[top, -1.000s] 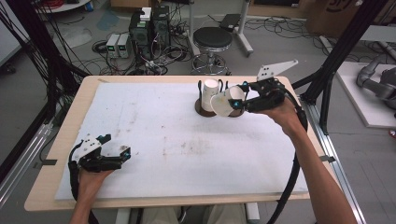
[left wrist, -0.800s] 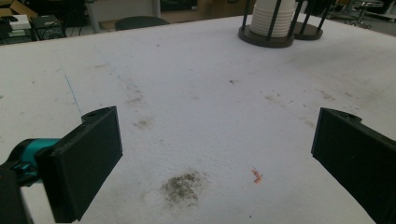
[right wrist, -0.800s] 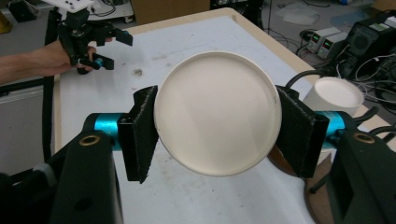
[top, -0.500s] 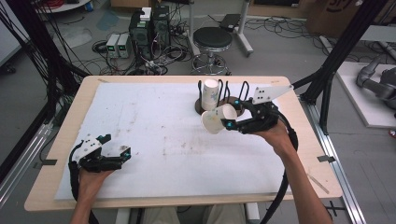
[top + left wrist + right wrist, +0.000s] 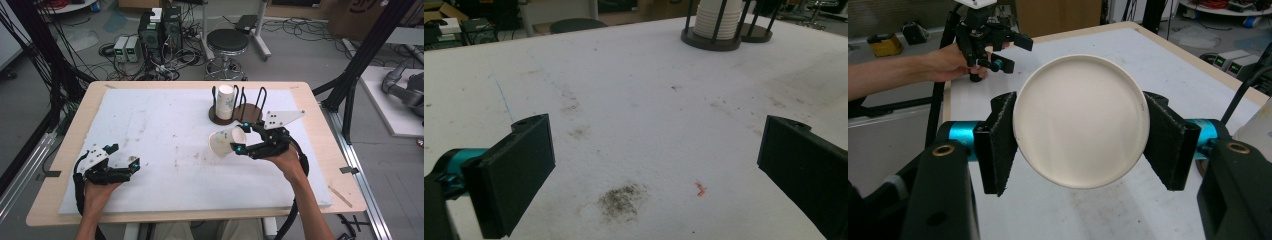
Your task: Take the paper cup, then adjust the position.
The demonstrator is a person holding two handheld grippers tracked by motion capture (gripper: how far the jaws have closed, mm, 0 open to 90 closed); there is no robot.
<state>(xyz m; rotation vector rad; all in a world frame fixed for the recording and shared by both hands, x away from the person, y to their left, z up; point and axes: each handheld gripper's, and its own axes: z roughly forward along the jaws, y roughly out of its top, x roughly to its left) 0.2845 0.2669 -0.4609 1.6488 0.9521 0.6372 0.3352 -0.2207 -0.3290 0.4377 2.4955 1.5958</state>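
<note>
My right gripper (image 5: 240,138) is shut on a white paper cup (image 5: 223,142), held on its side above the white mat with its base pointing left. In the right gripper view the cup's round base (image 5: 1081,120) sits squeezed between the two pads. A stack of white cups (image 5: 226,102) stands upright in a dark wire holder (image 5: 218,119) behind it. A second, empty holder (image 5: 253,113) stands just to the right. My left gripper (image 5: 125,156) rests at the mat's front left, open with nothing between its jaws (image 5: 656,165).
A white mat (image 5: 165,120) with dirt smudges covers most of the wooden table (image 5: 320,145). In the left gripper view the cup stack (image 5: 719,20) is far ahead. A stool (image 5: 228,42) and electronics (image 5: 160,27) stand on the floor beyond the table.
My right gripper has carried the cup from beside the holder toward the front and left, lower over the mat. The left gripper has stayed put.
</note>
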